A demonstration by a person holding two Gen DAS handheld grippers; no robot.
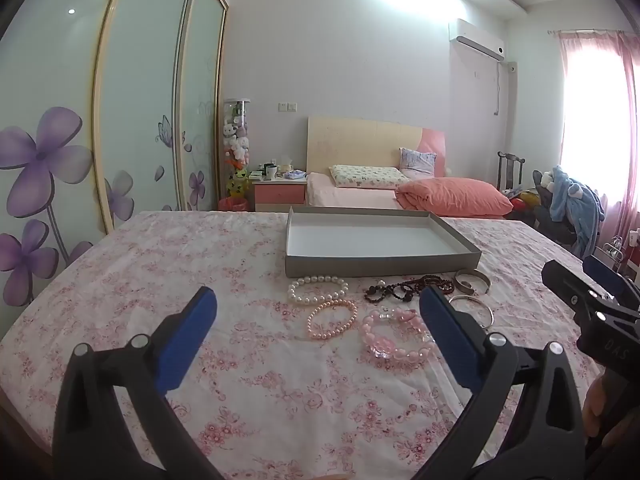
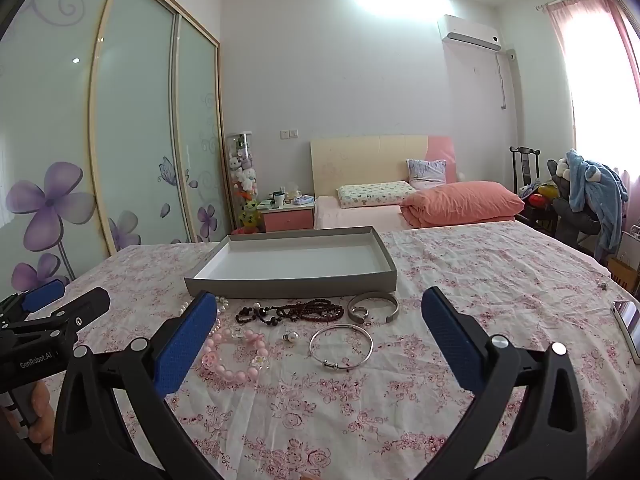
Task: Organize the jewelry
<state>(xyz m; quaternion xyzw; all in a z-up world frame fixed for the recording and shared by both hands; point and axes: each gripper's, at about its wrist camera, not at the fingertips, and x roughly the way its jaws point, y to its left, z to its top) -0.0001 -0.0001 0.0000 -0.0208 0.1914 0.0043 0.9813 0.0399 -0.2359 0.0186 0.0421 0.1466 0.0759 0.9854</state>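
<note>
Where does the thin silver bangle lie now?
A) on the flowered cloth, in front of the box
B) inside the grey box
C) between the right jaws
A: the thin silver bangle lies flat on the flowered cloth, nearer the camera than the grey box, whose inside shows bare.

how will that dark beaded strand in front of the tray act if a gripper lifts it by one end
The dark beaded strand lies in loose, bunched loops on the cloth, so it will probably hang limp and trail rather than keep its shape. Its small round beads may slip between flat pads. Lying close to the cuff bracelet, it could snag or drag that along.
</note>
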